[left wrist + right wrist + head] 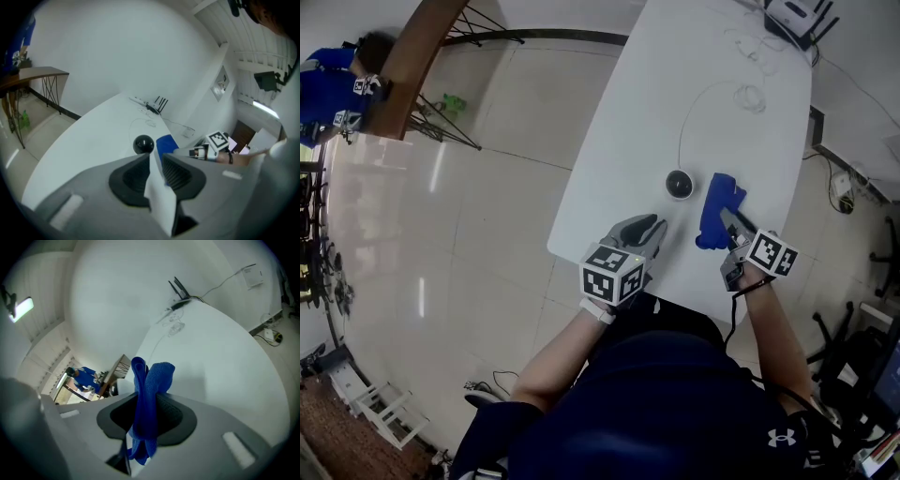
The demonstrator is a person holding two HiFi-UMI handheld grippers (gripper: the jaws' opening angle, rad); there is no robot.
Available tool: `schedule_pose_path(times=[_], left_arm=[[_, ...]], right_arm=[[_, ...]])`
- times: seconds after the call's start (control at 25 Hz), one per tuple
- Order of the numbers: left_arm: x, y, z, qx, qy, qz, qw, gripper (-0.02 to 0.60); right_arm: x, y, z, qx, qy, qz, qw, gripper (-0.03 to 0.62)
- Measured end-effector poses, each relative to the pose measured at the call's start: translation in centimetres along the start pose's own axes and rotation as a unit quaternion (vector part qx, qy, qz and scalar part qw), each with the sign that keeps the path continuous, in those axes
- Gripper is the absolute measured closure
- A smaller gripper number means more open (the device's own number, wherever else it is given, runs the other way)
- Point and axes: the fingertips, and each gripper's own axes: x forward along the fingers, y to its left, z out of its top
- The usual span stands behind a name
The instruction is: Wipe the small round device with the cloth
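**Head view:** The small round device (679, 185) sits on the white worktop (628, 159) just right of the frame's centre. A thin cable (683, 122) curves away from it toward the top. The blue cloth (719, 208) lies just right of the device and does not touch it. Your right hand-held gripper (733, 228) comes in from the lower right and meets the cloth's near end. Your left hand-held gripper (645, 230) sits lower left of the device, clear of it.

**Left gripper view:** Your jaws stand a narrow gap apart, with nothing held and only worktop showing through. The device is just above the jaw tips at centre, with the cloth beside it on the right. A router with antennas (157, 104) stands at the worktop's far end.

**Right gripper view:** Your jaws are clamped on the cloth. It bunches up out of them at the centre of the frame, and a fold hangs below. Bare worktop stretches toward the upper right.
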Motion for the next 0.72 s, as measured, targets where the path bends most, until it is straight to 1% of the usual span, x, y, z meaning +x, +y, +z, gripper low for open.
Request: schedule_pose_path(times=[0.12, 0.24, 0.32, 0.4, 0.44, 0.48, 0.6, 0.72], left_arm=[[1.0, 0.8, 2.1, 0.023, -0.024, 0.002, 0.9994, 0.5], [2.1, 1.5, 3.5, 0.041, -0.04, -0.002, 0.9984, 0.5], [2.8, 1.9, 4.1, 0.037, -0.05, -0.005, 0.9981, 0.5], [3.1, 2.3, 4.4, 0.027, -0.056, -0.007, 0.998, 0.499], [3.2, 2.5, 4.4, 0.024, -0.056, -0.005, 0.9981, 0.499], [3.3, 2.7, 4.4, 0.023, -0.055, -0.003, 0.9982, 0.499], [3.6, 2.8, 4.4, 0.026, -0.055, -0.004, 0.9982, 0.497], [3.8, 2.7, 4.1, 0.027, -0.06, -0.013, 0.9977, 0.491]], right_arm=[[-0.2, 5.3, 2.3, -0.058, -0.038, 0.054, 0.996, 0.487], [0.0, 9.9, 2.8, -0.139, -0.048, 0.096, 0.984, 0.487], [0.6, 11.7, 1.9, -0.183, -0.043, 0.109, 0.976, 0.487], [1.2, 12.3, 1.1, -0.202, -0.041, 0.113, 0.972, 0.487], [1.4, 12.3, 1.1, -0.194, -0.046, 0.113, 0.973, 0.487], [1.4, 12.0, 1.5, -0.173, -0.055, 0.113, 0.977, 0.487], [0.7, 10.0, 3.3, -0.075, -0.091, 0.115, 0.986, 0.487], [0.4, 7.2, 3.4, 0.003, -0.099, 0.118, 0.988, 0.488]])
